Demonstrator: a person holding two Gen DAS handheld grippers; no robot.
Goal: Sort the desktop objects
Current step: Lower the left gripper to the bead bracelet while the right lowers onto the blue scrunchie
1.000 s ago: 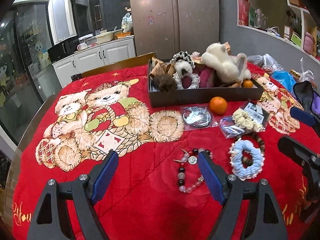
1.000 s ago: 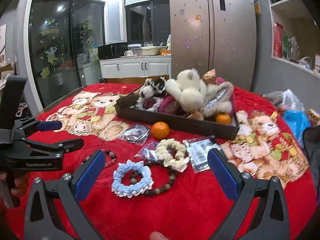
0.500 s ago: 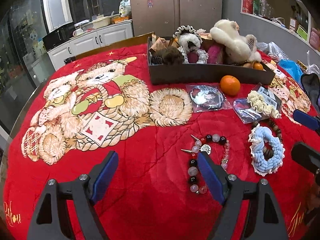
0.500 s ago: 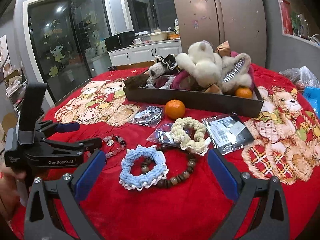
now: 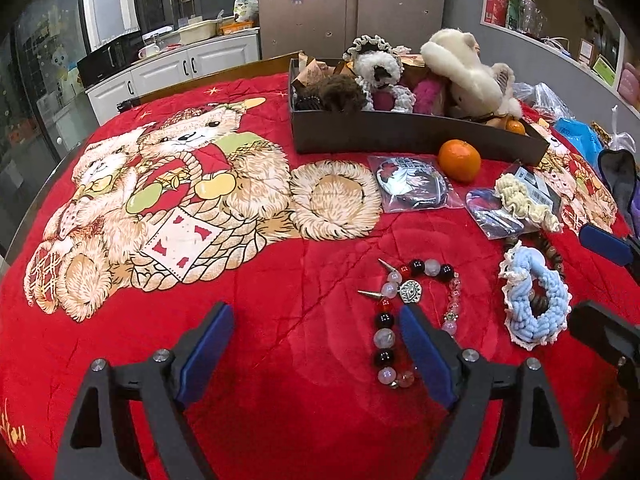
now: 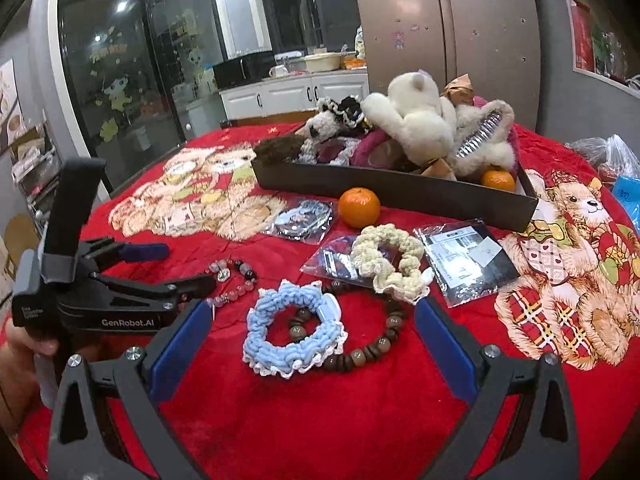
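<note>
Left wrist view: left gripper (image 5: 316,344) spread wide, holding nothing, low over the red blanket (image 5: 280,360). Mixed bead bracelet (image 5: 412,312) lay at its right finger, partly behind the pad.

Right wrist view: right gripper (image 6: 312,338) also wide and empty. Blue scrunchie (image 6: 294,330) sat between its fingers, overlapping the brown bead bracelet (image 6: 360,344). Cream scrunchie (image 6: 390,258), orange (image 6: 359,207) and toy-filled box (image 6: 392,192) lay further ahead.

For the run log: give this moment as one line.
left gripper: open, low beside beaded bracelet | right gripper: open, over blue scrunchie | nothing held | box: toys inside
</note>
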